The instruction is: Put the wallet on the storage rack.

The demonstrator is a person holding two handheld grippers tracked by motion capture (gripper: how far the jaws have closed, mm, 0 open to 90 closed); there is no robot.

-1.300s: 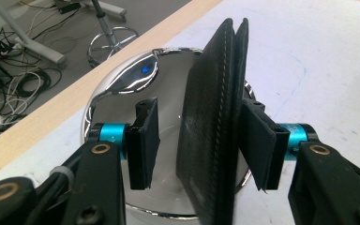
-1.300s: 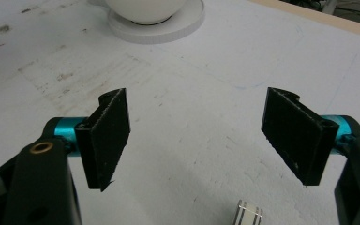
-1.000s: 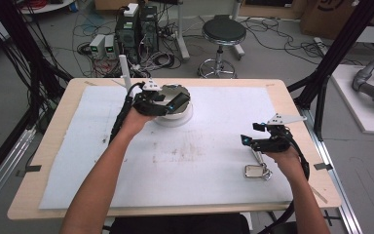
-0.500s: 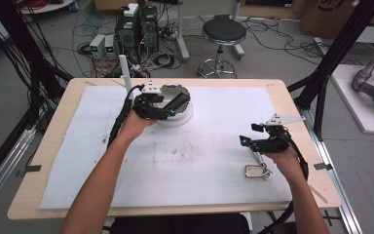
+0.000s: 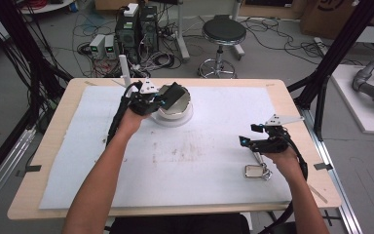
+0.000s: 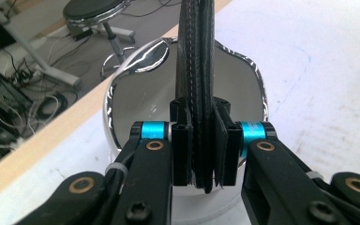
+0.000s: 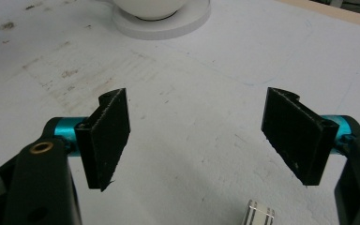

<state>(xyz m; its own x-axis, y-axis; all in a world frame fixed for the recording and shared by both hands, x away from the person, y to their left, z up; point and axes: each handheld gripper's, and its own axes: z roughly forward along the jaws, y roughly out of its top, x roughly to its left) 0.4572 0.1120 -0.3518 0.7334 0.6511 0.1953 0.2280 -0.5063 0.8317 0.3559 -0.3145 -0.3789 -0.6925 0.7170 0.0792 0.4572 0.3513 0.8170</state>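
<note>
Left gripper view: your left gripper (image 6: 201, 154) has just been closing and now pinches the edge of a flat, black stitched leather wallet (image 6: 196, 56), held upright over the steel bowl (image 6: 122, 89) at the table's far side. Leather is light, supple and slick, so grip deeper, near the stitched seam. Your right gripper (image 7: 201, 136) hangs released, nothing between its jaws.

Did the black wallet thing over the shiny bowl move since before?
Yes. The black wallet lay flat over the bowl earlier; now it tilts up on edge, pinched in the left claw, whose jaws just closed.
</note>
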